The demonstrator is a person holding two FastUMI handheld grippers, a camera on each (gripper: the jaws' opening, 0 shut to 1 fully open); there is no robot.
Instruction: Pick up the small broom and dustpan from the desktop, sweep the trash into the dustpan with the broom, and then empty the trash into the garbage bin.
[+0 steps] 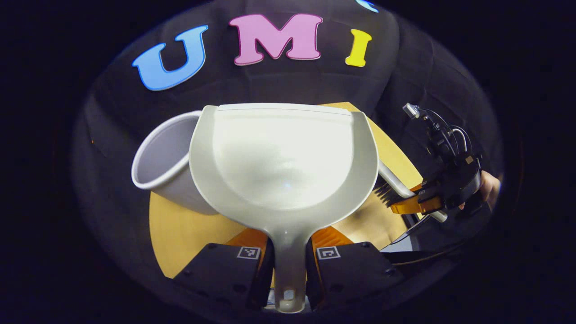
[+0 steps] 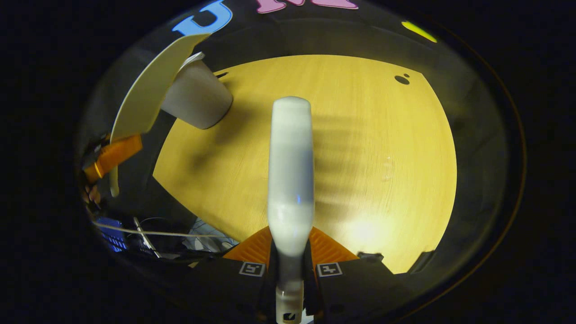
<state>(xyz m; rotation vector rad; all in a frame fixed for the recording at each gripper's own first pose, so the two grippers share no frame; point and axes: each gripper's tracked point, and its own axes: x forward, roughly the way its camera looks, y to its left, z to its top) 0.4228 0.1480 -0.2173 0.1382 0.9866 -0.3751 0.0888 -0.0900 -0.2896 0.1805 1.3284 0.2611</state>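
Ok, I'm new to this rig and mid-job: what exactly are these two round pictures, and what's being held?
A person holds a two-finger gripper in each hand; each carries a camera looking along its own fingers. In the left gripper view, the left gripper is closed on the handle of the white dustpan, raised over the wooden desktop beside the tilted white garbage bin. Off to the side is the right gripper with the broom. In the right gripper view, the right gripper clamps the broom handle above the desktop; the dustpan and bin appear at upper left. The pan's inside looks empty.
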